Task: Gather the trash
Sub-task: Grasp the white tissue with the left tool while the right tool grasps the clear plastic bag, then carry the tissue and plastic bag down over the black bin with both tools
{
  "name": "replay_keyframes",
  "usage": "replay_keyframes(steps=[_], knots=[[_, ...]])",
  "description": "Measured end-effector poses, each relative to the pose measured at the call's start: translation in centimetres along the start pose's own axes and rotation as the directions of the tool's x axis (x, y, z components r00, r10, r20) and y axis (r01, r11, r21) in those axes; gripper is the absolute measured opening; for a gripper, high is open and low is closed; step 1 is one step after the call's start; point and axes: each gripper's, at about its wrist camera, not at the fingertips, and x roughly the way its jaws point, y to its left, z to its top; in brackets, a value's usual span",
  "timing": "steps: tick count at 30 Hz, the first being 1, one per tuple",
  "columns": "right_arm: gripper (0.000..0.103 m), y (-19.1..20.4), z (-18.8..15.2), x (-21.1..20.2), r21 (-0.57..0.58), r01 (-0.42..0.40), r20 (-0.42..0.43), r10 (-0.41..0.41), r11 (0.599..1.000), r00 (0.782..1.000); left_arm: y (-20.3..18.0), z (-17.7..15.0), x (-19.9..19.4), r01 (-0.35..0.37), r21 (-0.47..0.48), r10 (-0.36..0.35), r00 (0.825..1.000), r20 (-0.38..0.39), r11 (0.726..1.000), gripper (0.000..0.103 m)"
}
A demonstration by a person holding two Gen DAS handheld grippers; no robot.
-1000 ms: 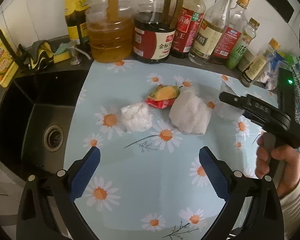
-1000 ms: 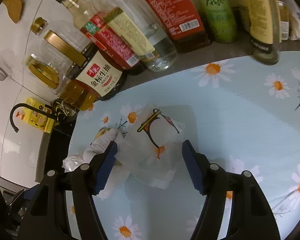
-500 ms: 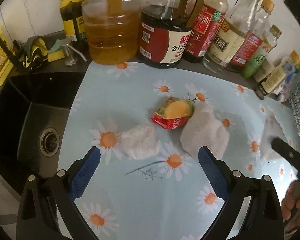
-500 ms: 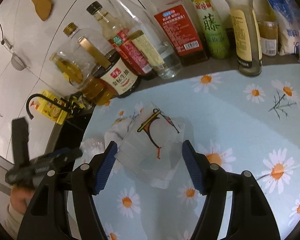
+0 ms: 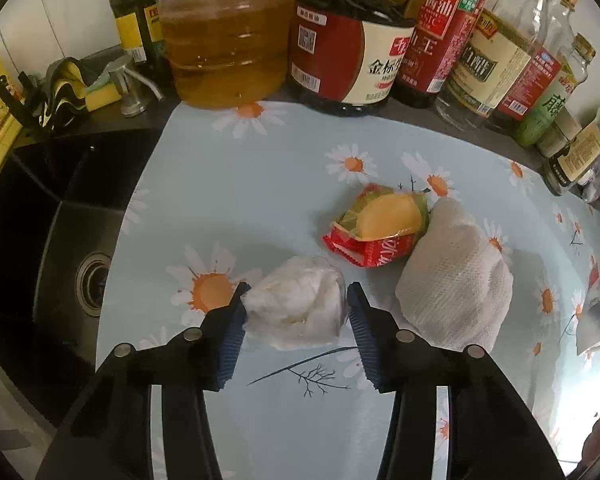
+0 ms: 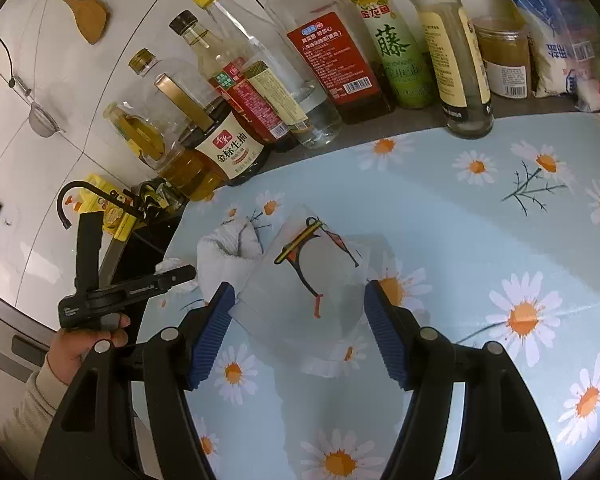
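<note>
Blue-padded jaws of the left gripper [image 5: 294,312] have just been closing and are now pinched on a crumpled white plastic wad [image 5: 296,312], which lies on the daisy-print mat [image 5: 228,200] near the black sink [image 5: 52,240]. Just beyond it a red snack wrapper [image 5: 376,236] is seen touching a balled paper towel [image 5: 456,288]. A clear plastic bag with a printed design [image 6: 300,292] is held between the pads of the right gripper [image 6: 298,308].

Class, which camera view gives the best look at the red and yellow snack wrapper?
The left wrist view: the snack wrapper lies unobstructed on the daisy mat. In the right wrist view the paper towel apparently hides it; I cannot find it there.
</note>
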Motion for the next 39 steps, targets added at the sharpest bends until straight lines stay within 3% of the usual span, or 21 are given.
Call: replay_keyframes(steps=[9,20,39], knots=[[0.067,0.5,-1.2,-0.4,-0.004,0.002,-0.005,-0.002,1.000,1.000,-0.2,-1.5,-2.3,0.036,0.024,-0.037,0.998,0.044,0.999,0.046],[0.067,4.0,-4.3,-0.6,-0.038,0.018,-0.013,-0.018,0.999,1.000,1.0,-5.3,-6.3,0.103,0.065,-0.108,0.991,0.076,0.993,0.046],[0.067,12.6,-12.2,-2.8,-0.003,0.103,0.053,-0.103,0.995,0.993,5.2,-13.3,-12.3,0.246,0.177,-0.266,0.958,0.106,0.953,0.046]])
